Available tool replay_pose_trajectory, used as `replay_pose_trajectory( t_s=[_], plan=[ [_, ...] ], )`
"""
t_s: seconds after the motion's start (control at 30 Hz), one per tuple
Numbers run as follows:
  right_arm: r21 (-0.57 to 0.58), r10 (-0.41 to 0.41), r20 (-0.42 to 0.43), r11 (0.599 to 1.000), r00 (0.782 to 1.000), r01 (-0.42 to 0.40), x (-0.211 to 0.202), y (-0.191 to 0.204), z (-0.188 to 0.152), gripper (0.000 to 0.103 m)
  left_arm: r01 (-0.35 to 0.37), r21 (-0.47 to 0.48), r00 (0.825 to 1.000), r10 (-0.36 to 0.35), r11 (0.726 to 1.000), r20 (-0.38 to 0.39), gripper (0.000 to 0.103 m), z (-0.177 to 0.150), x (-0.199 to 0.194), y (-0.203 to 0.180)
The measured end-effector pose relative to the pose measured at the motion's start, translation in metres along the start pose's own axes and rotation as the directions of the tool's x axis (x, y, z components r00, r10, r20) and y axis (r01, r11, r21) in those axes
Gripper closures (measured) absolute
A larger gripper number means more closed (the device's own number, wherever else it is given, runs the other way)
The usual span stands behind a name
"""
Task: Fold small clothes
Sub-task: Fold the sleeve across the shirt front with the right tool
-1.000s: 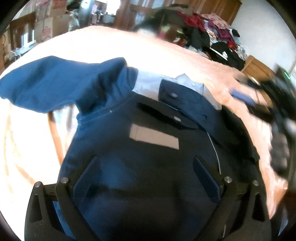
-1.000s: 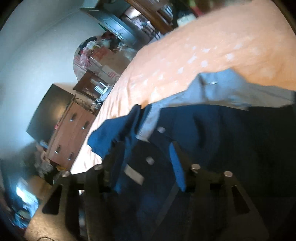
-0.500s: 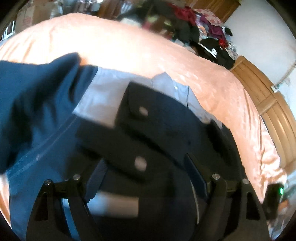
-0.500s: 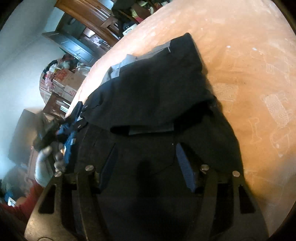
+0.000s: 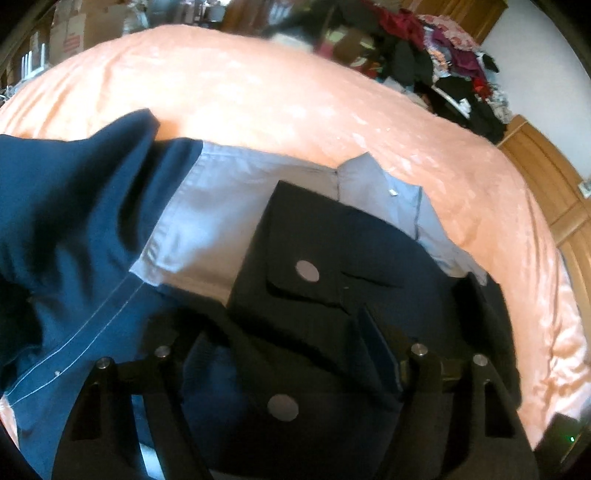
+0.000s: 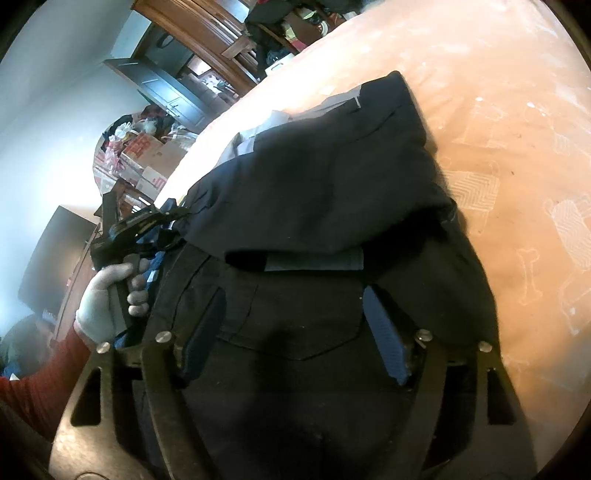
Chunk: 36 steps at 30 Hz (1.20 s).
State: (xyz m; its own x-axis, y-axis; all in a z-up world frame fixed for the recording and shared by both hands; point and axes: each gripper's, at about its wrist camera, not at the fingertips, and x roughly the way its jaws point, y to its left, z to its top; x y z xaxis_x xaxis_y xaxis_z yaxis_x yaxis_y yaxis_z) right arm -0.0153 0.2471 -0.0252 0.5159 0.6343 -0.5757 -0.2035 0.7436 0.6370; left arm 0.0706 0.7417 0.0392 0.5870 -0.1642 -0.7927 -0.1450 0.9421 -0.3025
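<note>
Left wrist view: the left gripper is seen nearest the lens, its two blue-padded fingers spread apart above a dark navy shirt, with no cloth pinched between them. Two round snap buttons are seen on a folded flap of the shirt between and just beyond the fingers. A pale blue-grey collar is laid open past the flap, and a blue sleeve is spread out to the left. The shirt is carried by a bed covered with an orange sheet. Beyond the bed, a heap of mixed clothes is piled against wooden furniture, and cardboard boxes are stacked at the far left.

In the right wrist view, the right gripper is likewise held apart, its blue pads hovering over the dark body of the shirt, nothing clamped. One side of the shirt is seen folded over the body, with a pale strip showing under the folded edge. To the left, the left gripper is gripped by a hand in a pale glove with a red sleeve. The orange sheet extends to the right, with faint printed figures on it. Farther off, boxes and a dark cabinet are seen against the wall.
</note>
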Motion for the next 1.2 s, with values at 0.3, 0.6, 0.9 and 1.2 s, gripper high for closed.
replay_pose_trajectory(
  t_s=[0.3, 0.6, 0.9, 1.2],
  plan=[
    [0.001, 0.009, 0.006, 1.0, 1.0, -0.009, -0.003, 0.0, -0.004, 0.026, 0.093, -0.043, 0.994, -0.091, 0.995, 0.055, 0.093, -0.005, -0.036, 0.03],
    [-0.005, 0.037, 0.0, 0.999, 0.999, -0.037, -0.002, -0.001, -0.004, 0.02, 0.169, 0.026, 0.983, -0.171, 0.985, 0.069, 0.056, -0.026, -0.055, 0.011],
    [-0.01, 0.038, -0.001, 0.999, 0.999, -0.038, -0.002, 0.001, -0.004, 0.019, 0.283, -0.093, 0.959, -0.281, 0.955, 0.03, 0.046, -0.02, -0.026, 0.018],
    [-0.008, 0.041, 0.0, 0.999, 0.999, -0.041, -0.003, 0.001, -0.004, 0.018, 0.228, -0.127, 0.974, -0.228, 0.965, 0.018, 0.066, -0.026, -0.027, 0.02]
  ],
)
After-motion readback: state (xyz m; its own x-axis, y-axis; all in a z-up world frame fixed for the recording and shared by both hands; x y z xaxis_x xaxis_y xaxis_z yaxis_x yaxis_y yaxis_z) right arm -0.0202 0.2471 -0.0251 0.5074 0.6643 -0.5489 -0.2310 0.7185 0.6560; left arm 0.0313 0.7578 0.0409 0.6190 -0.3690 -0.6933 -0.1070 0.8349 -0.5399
